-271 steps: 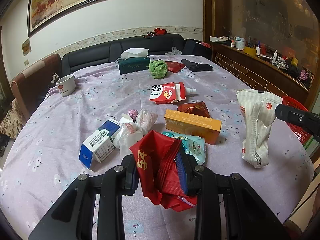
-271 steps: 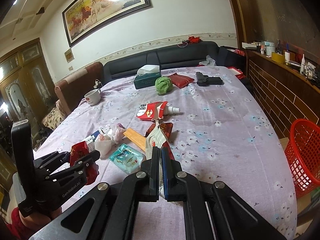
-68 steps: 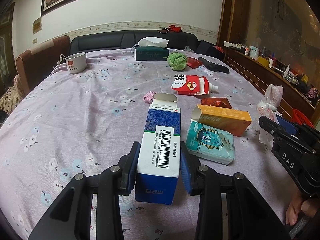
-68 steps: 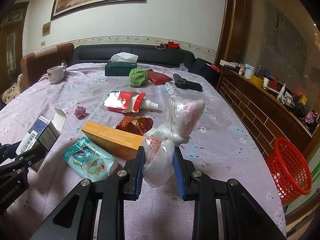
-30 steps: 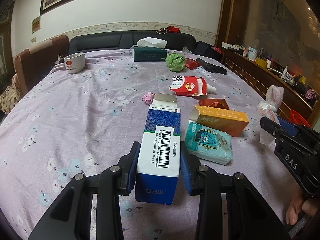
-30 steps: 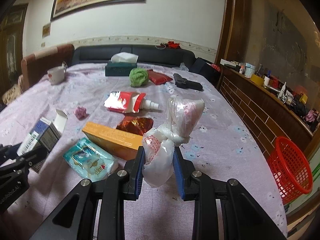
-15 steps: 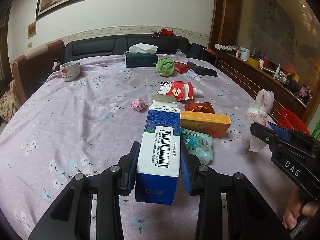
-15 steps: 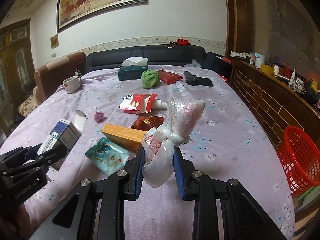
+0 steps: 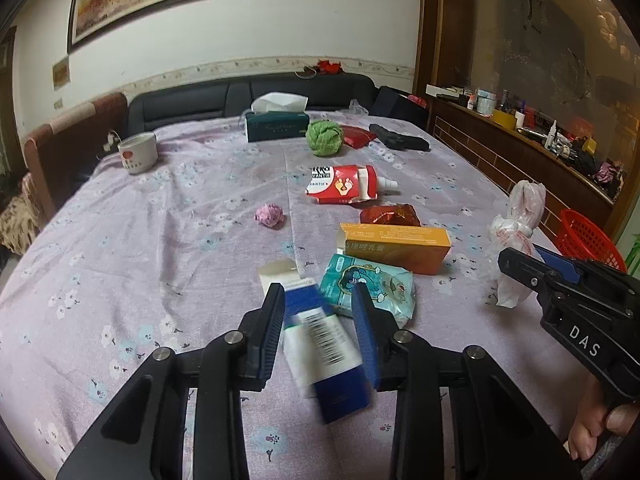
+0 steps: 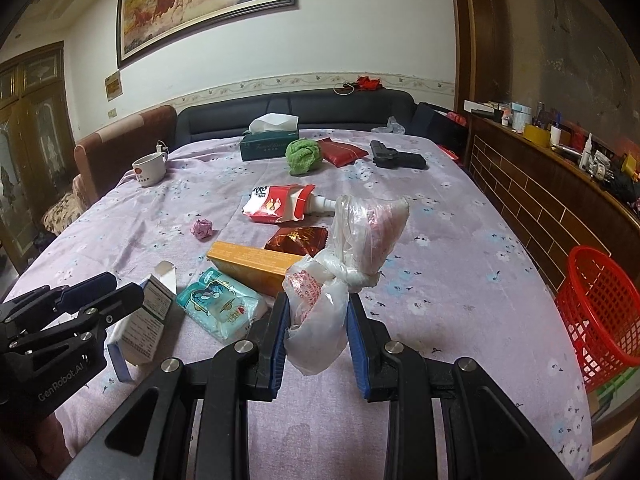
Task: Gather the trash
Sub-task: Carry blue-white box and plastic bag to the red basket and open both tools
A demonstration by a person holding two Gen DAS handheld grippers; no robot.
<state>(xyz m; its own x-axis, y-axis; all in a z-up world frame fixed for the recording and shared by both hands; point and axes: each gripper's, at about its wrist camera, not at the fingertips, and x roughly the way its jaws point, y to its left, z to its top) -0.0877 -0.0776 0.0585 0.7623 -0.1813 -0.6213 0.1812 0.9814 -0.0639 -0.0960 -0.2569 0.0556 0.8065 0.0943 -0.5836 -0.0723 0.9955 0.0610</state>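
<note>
Between your left gripper's (image 9: pixel 317 300) fingers sits the blue-and-white carton (image 9: pixel 320 344), tilted across the gap with its open flap toward the table (image 9: pixel 160 220) and its barcode face blurred. The jaws have just been closing on it: one pad meets it near the top on the left, the other lower down on the right, so it is pinched askew. From your right wrist view the same carton hangs low beside that gripper, close above the cloth at the near edge.

Your right gripper (image 10: pixel 317 312) pinches the knotted clear plastic bag (image 10: pixel 352 248) by its lower half, with the knot and the puffed top standing above the pads, clear of the table.

On the purple flowered cloth lie the rest of the pieces: a teal wipes pack (image 9: pixel 372 284) just beyond the carton, an orange box (image 9: pixel 394 246) touching it, a red foil wrapper (image 9: pixel 390 214) behind that, a red-and-white pouch (image 9: pixel 344 188) farther back, and a pink crumpled ball (image 9: pixel 270 215) apart to the left. A red basket (image 10: pixel 596 312) stands off the table's right edge.
</note>
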